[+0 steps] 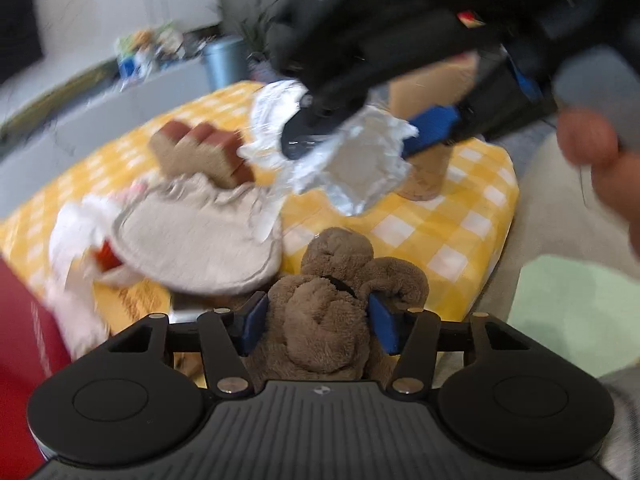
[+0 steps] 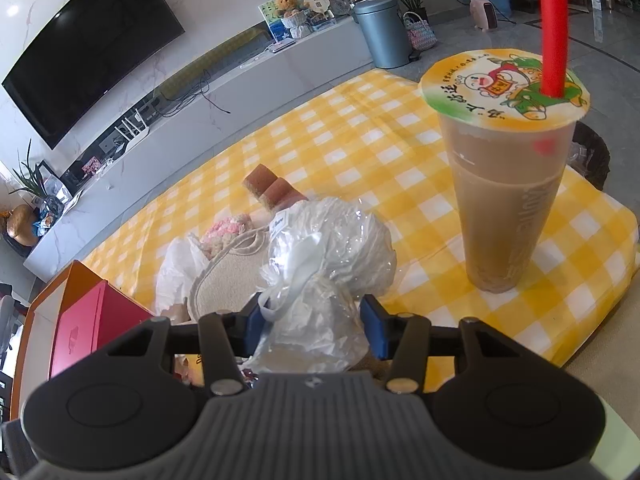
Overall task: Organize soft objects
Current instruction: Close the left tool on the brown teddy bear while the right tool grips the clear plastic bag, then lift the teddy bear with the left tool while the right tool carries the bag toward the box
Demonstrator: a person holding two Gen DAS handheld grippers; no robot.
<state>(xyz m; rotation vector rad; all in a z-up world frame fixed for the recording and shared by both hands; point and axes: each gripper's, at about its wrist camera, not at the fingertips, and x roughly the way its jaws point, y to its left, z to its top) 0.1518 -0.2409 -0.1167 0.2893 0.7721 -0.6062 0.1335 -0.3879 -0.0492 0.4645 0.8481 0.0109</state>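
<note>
well, starting at the left of the table (image 2: 352,148), we see the pink box (image 2: 86,320) at its near left corner, then a white plastic bag (image 2: 176,268) and a flat beige cloth pouch (image 1: 196,244) lying against it, with a row of brown sponge blocks (image 2: 272,190) just behind them toward the middle.

next comes our left gripper (image 1: 316,322), at the near edge. its blue pads (image 1: 256,322) sit on either side of a brown plush toy (image 1: 332,300), and they look pressed into the fur, so we judge it pinched rather than merely straddled. the toy looks light and very squashy; its limbs will flop, so we would hold it across the thick body where the pads already sit, not by an ear or a paw.

further right, our right gripper (image 2: 316,320) holds a crumpled clear plastic wrapper (image 2: 332,248) above the table's middle, half closed on its gathered neck. in the left wrist view the same wrapper looks silvery and blurred. it should weigh next to nothing, crinkle, and slide easily between smooth pads, so a grip on the bunched part is safer than on a loose flap.

at the right edge stands a tall cup of milk tea (image 2: 508,188) with a red straw (image 2: 554,40). it is top-heavy, so we should steer clear of it.
</note>
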